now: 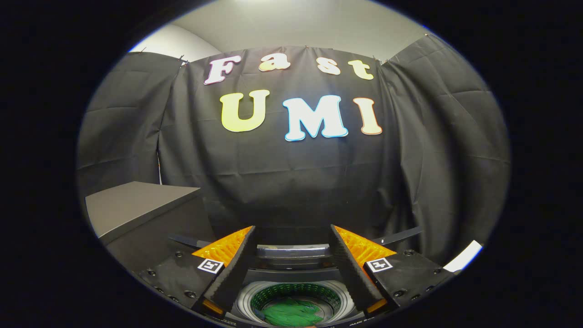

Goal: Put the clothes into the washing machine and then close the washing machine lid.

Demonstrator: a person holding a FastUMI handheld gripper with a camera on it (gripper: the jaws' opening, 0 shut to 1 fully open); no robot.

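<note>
My gripper [292, 237] is open, its two orange and black fingers [237, 262] spread wide with nothing between them. Below and between the fingers lies the washing machine's round drum opening [295, 298]. A green garment [289, 314] lies inside the drum. Just beyond the opening, between the fingertips, the raised lid [292, 252] stands at the back of the machine, seen edge on.
A grey box or cabinet top [136, 207] stands to the left of the machine, higher than the drum. The black cloth wall [296, 182] hangs close behind the machine. A white strip [463, 256] shows to the right of the right finger.
</note>
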